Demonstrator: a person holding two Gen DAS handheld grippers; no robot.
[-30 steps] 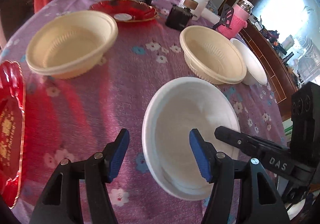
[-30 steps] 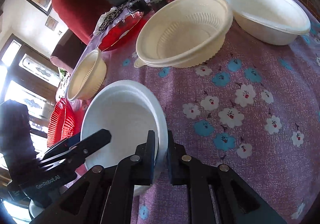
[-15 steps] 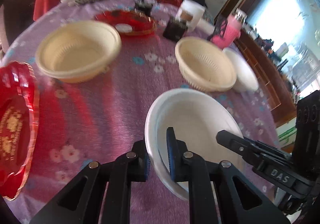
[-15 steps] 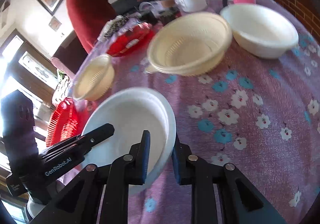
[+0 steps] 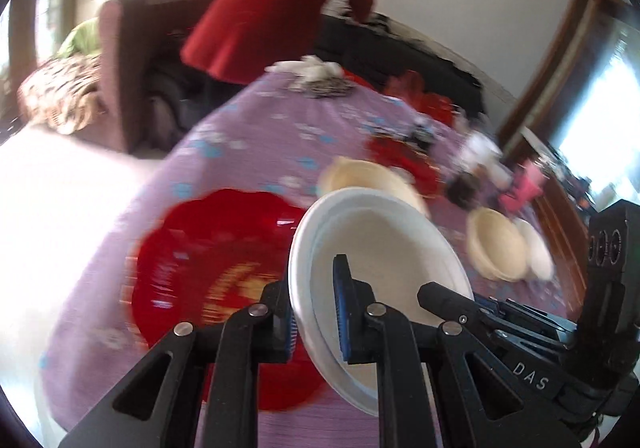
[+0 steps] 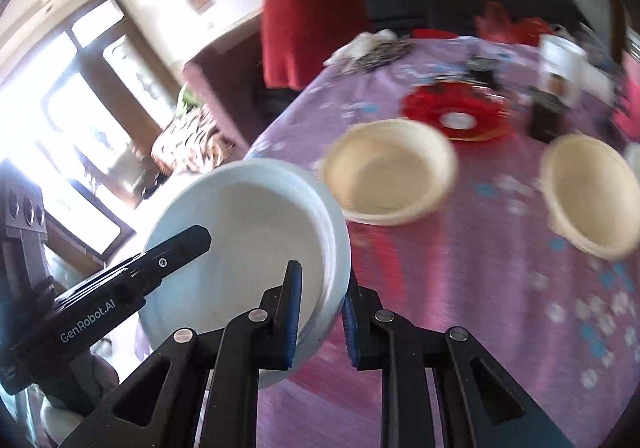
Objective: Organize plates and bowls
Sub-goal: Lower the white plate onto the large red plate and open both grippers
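Note:
A white bowl (image 5: 384,248) is held in the air above the purple flowered table (image 5: 248,151), one gripper on each side. My left gripper (image 5: 316,312) is shut on its left rim. My right gripper (image 6: 322,308) is shut on its right rim; the bowl shows in the right wrist view (image 6: 248,232). Below it lies a large red plate (image 5: 216,268). Two cream bowls (image 6: 390,171) (image 6: 592,191) sit on the table, and a second red plate (image 6: 456,115) lies farther back. Another white bowl (image 5: 538,252) stands beside the far cream bowl (image 5: 496,248).
A person in a red top (image 6: 316,7) leans over the table's far side. A white container (image 6: 560,63), a dark box (image 6: 546,111) and a pink bottle (image 5: 528,183) stand at the back. An armchair (image 5: 132,59) is off the table's left edge.
My left gripper shut on the bowl's left rim. Both grippers lifted the white bowl off the table and carried it left, over the large red plate. The view is motion-blurred.

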